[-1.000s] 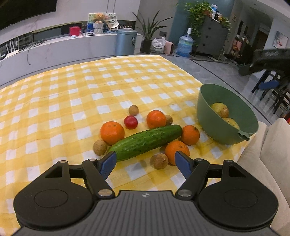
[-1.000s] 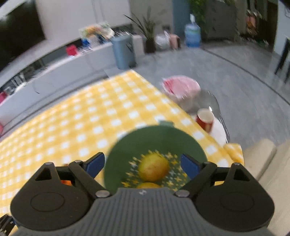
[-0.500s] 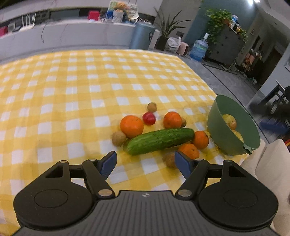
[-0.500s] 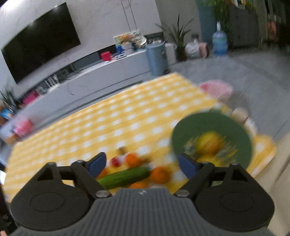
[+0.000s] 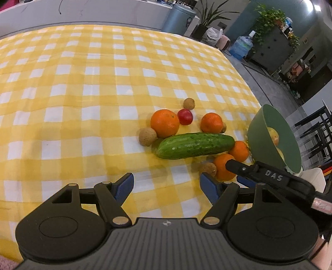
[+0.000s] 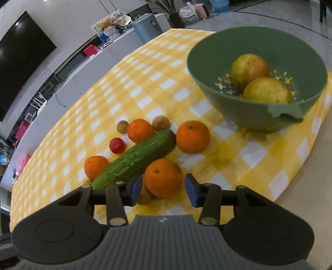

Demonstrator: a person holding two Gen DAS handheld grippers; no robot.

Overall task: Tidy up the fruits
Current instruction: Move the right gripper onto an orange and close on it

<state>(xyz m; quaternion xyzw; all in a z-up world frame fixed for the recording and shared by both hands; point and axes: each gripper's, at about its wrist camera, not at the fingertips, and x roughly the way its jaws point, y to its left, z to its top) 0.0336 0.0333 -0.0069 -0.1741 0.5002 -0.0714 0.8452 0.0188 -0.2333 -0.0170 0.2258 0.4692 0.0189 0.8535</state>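
Several oranges, a cucumber [image 5: 195,145], a red tomato [image 5: 185,117] and small brown fruits lie on the yellow checked cloth. A green bowl [image 6: 244,108] with two yellow fruits [image 6: 250,68] stands to the right; it also shows in the left wrist view [image 5: 267,143]. My right gripper [image 6: 164,188] is open, its fingers either side of the nearest orange [image 6: 163,177] without touching it. The right gripper's finger shows in the left wrist view [image 5: 234,165] at that orange [image 5: 223,168]. My left gripper [image 5: 167,188] is open and empty, short of the fruits.
The table's right edge runs just past the bowl, with a beige cushion [image 6: 307,197] beside it. A grey bin [image 5: 179,17], a plant and a water bottle [image 5: 241,45] stand beyond the far edge. Bare cloth [image 5: 72,93] spreads to the left of the fruit.
My right gripper has swung from above the bowl down to the nearest orange. My left gripper has drawn back and left a little; the fruits have not moved.
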